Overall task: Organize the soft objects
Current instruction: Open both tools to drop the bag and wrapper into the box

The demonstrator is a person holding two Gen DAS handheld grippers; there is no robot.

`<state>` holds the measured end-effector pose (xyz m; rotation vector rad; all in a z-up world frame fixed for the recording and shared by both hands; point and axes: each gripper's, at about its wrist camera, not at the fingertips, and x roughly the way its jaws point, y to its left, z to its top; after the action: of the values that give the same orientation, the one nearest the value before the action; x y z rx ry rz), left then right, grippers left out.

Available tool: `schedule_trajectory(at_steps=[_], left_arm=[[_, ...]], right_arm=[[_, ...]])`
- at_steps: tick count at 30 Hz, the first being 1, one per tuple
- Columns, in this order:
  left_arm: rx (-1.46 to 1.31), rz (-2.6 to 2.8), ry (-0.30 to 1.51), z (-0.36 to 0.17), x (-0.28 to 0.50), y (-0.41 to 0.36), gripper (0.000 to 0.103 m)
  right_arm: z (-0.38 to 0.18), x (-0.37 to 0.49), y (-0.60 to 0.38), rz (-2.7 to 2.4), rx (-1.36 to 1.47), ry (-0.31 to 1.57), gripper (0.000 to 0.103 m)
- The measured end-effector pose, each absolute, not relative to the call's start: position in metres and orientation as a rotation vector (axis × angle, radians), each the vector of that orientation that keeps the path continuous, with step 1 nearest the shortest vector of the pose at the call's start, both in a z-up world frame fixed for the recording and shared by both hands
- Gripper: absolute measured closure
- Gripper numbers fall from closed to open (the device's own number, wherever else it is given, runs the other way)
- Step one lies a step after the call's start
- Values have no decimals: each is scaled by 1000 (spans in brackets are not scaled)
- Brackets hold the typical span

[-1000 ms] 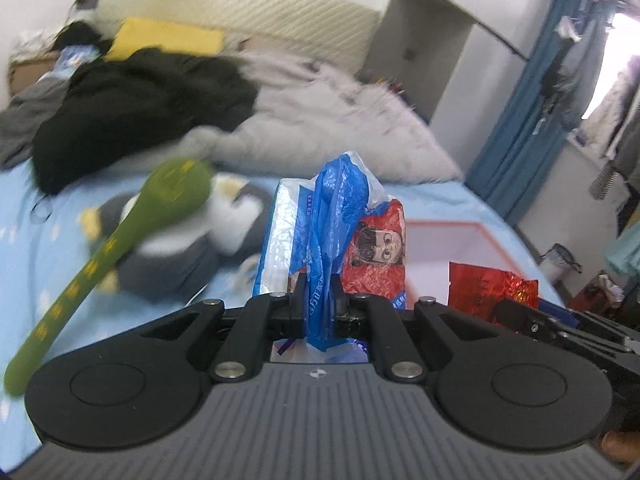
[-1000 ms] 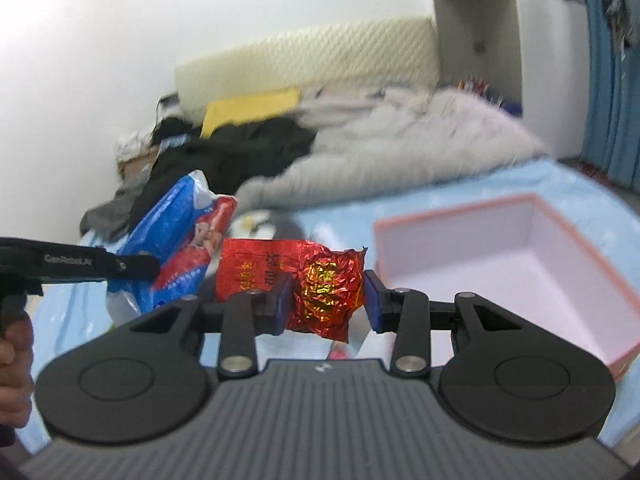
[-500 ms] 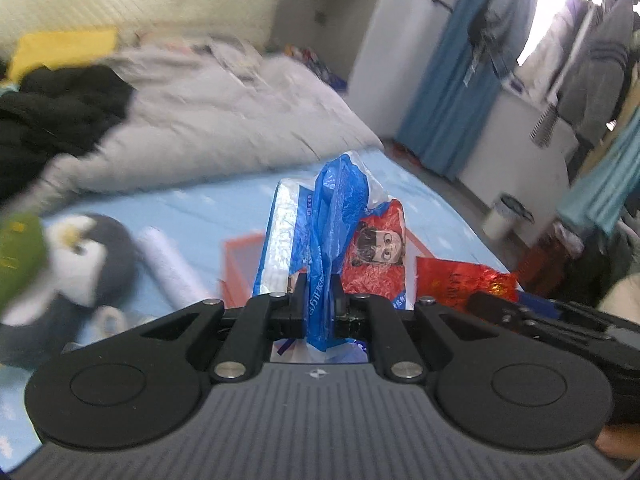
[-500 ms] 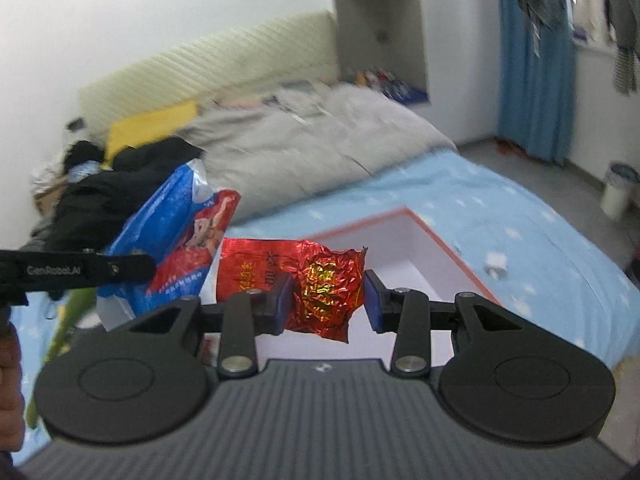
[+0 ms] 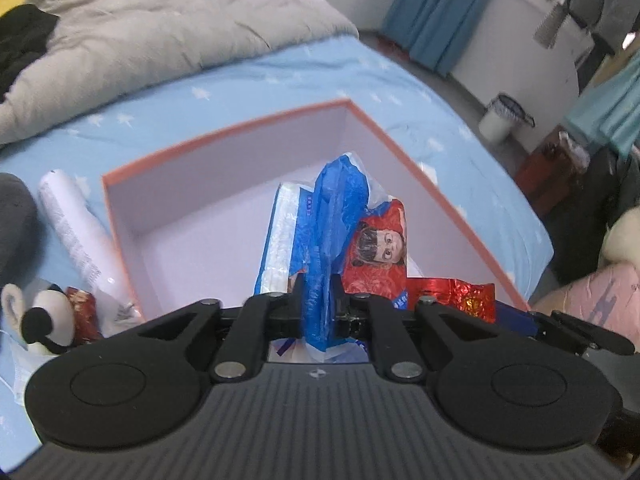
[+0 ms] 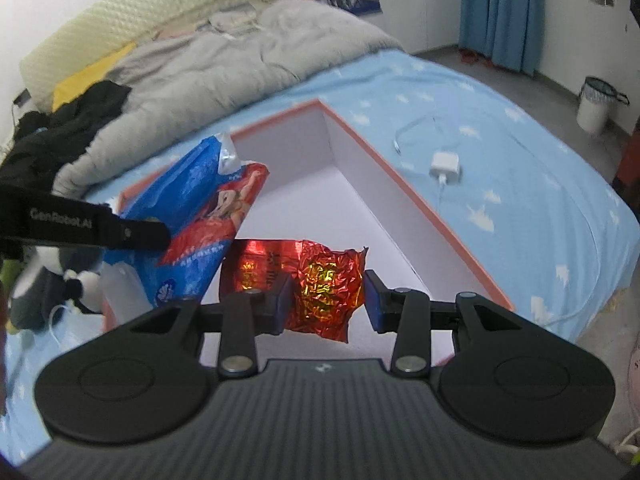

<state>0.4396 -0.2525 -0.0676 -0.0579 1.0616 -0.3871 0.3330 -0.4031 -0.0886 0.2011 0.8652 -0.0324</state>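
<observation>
The left claw (image 5: 318, 306) is clamped on the blue plastic edge of a tissue pack (image 5: 340, 236), which hangs over the open box (image 5: 224, 136). The box has an orange rim and pale lilac inner walls, and it sits on the bed (image 5: 280, 76) with the light blue star-print sheet. The right claw (image 6: 326, 300) is closed on a crinkled red foil packet (image 6: 320, 280), likewise held above the box interior, just beside the tissue pack. Left of the box lie a white tube (image 5: 74, 224) and a black-and-white plush toy (image 5: 34, 316). A white charger with cable (image 6: 444, 166) rests on the sheet right of the box. A grey duvet (image 6: 224, 60) is bunched near the headboard.
</observation>
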Motion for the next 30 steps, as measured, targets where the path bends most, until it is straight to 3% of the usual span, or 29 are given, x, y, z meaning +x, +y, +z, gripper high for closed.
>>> schedule_trajectory(at_steps=[1, 2, 4, 6, 30], left_arm=[[-49, -385, 1071, -72, 439, -254, 87], [-41, -381, 1084, -76, 440, -255, 73], [-39, -384, 1096, -82, 440, -251, 57], [-53, -379, 1074, -82, 435, -244, 57], [-107, -395, 723, 25, 303, -149, 57]], right_arm=[[-90, 332, -404, -34, 199, 870, 62], [-91, 331, -405, -35, 197, 875, 61], [-90, 327, -408, -33, 202, 878, 52], [-88, 323, -410, -31, 209, 871, 46], [22, 228, -356, 67, 160, 518, 46]])
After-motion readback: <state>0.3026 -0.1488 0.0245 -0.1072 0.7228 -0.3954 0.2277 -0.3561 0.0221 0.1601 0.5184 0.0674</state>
